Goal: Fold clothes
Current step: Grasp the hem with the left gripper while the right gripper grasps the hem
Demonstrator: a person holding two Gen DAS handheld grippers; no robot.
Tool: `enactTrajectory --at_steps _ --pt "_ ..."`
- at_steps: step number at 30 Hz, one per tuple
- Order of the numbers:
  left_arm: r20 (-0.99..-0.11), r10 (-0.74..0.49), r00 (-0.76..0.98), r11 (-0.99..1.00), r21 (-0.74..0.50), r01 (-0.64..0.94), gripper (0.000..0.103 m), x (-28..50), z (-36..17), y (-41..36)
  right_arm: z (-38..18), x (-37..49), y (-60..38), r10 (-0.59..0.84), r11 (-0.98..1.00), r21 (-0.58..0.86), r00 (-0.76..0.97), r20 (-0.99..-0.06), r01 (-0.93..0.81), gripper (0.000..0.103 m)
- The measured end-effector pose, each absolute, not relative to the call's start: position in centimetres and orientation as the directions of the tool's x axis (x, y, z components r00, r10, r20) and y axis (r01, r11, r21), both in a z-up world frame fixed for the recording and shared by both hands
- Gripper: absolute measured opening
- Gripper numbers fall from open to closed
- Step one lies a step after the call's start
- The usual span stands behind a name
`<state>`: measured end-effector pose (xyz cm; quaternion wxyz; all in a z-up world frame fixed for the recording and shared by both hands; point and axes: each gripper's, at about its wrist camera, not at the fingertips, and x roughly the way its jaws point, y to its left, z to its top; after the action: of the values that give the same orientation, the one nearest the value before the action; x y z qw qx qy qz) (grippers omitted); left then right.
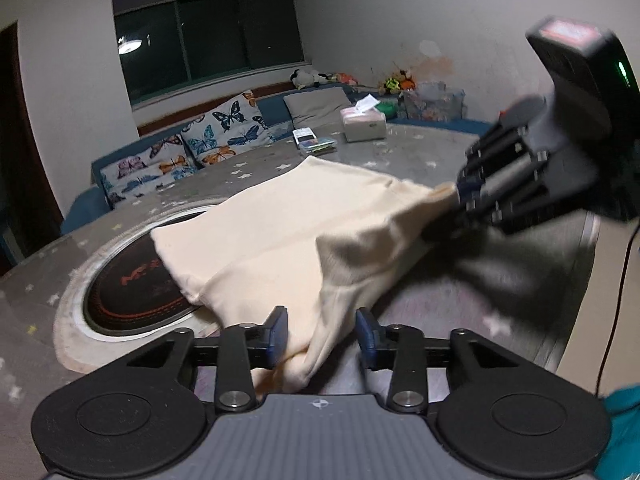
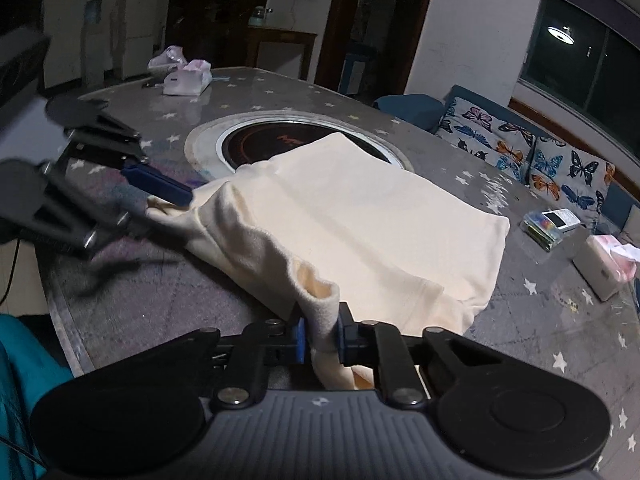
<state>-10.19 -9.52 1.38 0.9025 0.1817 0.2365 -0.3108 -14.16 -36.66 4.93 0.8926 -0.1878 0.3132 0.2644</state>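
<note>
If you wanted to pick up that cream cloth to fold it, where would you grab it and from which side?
Probably by its near corners, coming in low from the table's near edge. The cloth lies flat, but those corners bunch up into ridges that two fingers can pinch. The right gripper is shut on one such ridge; the left gripper stands open around the other.

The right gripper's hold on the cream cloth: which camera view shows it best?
The right wrist view shows it best: the right gripper is close, sharp and centred, its blue fingers pinching a bunched edge of the cream cloth. The left wrist view shows this gripper only blurred, from the side; the cloth edge meets its tips.
</note>
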Motion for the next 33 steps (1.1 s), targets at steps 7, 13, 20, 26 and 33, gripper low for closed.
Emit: enactTrajectory --at_steps 7,13,20,26,33 --pt "-0.558 -0.449 0.698 0.717 0.241 0.654 0.026 -10.3 0.2 -8.8 5.0 -14.8 -36.9 0.36 0.814 -0.141 0.68 -0.639 -0.564 0.008" --pt "-0.549 -0.46 0.698 0.732 0.209 0.648 0.008 -10.1 0.8 -8.1 5.9 -15.7 -37.0 0.372 0.833 -0.121 0.709 -0.598 -0.539 0.007" --pt "-0.52 -0.503 0.69 0.738 0.158 0.657 0.007 -12.9 3.4 -6.6 8.6 -18.9 -37.0 0.411 0.818 -0.118 0.715 -0.565 -0.563 0.007" --pt "-0.527 -0.538 0.658 0.727 0.105 0.679 0.007 -17.2 5.9 -4.4 11.6 -23.7 -36.9 0.463 0.764 -0.116 0.665 -0.587 -0.635 0.007" --pt "-0.508 -0.532 0.677 0.739 0.112 0.665 0.007 -15.7 6.9 -4.3 13.0 -22.9 -36.4 0.461 0.747 -0.125 0.645 -0.61 -0.653 0.006"
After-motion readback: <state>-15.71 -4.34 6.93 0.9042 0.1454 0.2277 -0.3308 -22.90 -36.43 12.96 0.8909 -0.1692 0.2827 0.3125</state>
